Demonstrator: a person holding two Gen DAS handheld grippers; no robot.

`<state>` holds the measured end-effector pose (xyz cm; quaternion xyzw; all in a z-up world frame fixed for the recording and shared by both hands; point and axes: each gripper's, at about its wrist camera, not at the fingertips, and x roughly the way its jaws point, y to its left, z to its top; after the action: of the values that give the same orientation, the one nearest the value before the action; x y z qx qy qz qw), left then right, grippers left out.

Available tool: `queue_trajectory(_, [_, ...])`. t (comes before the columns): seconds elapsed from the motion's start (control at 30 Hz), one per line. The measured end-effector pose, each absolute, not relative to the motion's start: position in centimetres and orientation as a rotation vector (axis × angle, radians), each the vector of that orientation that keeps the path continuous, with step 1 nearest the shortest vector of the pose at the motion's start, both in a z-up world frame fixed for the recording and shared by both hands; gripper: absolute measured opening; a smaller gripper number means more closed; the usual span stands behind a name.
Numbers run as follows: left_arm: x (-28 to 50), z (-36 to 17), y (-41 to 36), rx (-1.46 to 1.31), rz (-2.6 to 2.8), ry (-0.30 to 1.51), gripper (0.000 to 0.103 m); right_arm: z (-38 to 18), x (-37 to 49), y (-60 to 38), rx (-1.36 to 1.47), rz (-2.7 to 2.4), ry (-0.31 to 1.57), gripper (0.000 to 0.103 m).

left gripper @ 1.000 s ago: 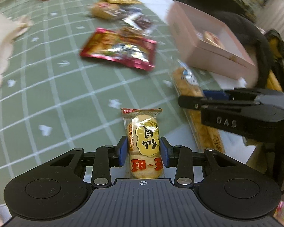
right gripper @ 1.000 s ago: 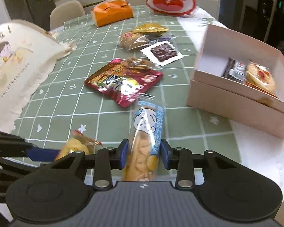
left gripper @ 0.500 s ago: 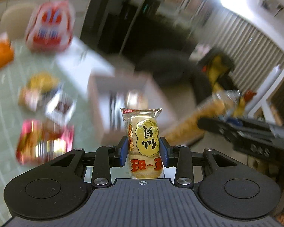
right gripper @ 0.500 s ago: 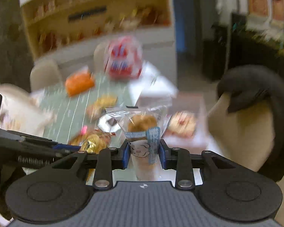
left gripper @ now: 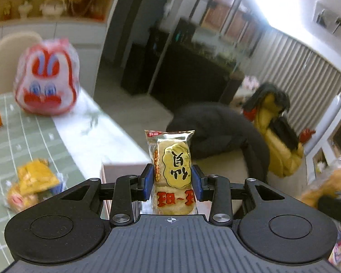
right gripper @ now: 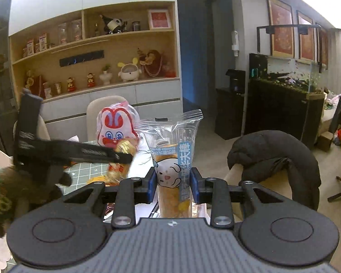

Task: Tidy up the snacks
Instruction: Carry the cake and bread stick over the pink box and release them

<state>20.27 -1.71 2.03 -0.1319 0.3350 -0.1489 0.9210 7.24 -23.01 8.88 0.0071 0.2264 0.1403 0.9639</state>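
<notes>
1. The left gripper (left gripper: 172,183) has its jaws clenched on a rice cracker packet (left gripper: 172,173), which stands upright between the blue pads (left gripper: 147,183), its crimped top edge above them. The packet is held in the air, clear of the bench (left gripper: 29,141).
2. The right gripper (right gripper: 173,186) grasps a tall clear-wrapped snack stick (right gripper: 174,159) with a cartoon face on its blue-and-white label. Its jaws press on the wrapper's lower half, and the sealed top fans out above them. This snack is also held up off the bench.
3. In the right wrist view the left gripper's dark fingers (right gripper: 84,152) reach in from the left at about the same height, with the gold packet showing at their tip.
4. On the green checked cloth of the bench, at the far end, stands a red-and-white rabbit-faced bag (left gripper: 46,82).
5. Nearer, on the left of the left wrist view, lie a yellow packet and another wrapped snack (left gripper: 33,184), blurred.
6. A corner of a pale pink box (left gripper: 122,170) shows just behind the left gripper.
7. To the right of the bench, a dark jacket (right gripper: 272,157) is draped over a chair back.
</notes>
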Motion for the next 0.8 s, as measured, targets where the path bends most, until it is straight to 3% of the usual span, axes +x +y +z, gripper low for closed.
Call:
queue_trajectory(0.47, [19.5,-1.8,1.0,-0.430,-0.274,0.646,0.043,6.3,13.1,-22.7,0.096,0.260,0.551,0.030])
queue_trajectory(0.53, [20.7,-2.1,-0.7,-0.332,-0.314,0.675,0.047,6.1,14.2,-22.4,0.102,0.257,0.553,0.030])
queue_trajectory(0.63, [22.1,-3.9,-2.3,-0.245,-0.284,0.761,0.042,5.9,15.2,-22.1,0.104,0.240,0.553,0.030])
queue_trajectory(0.8, [20.9,-4.1,0.9,-0.507,-0.270,0.693,0.042,4.5,16.4,-22.3,0.107,0.227,0.591,0.030])
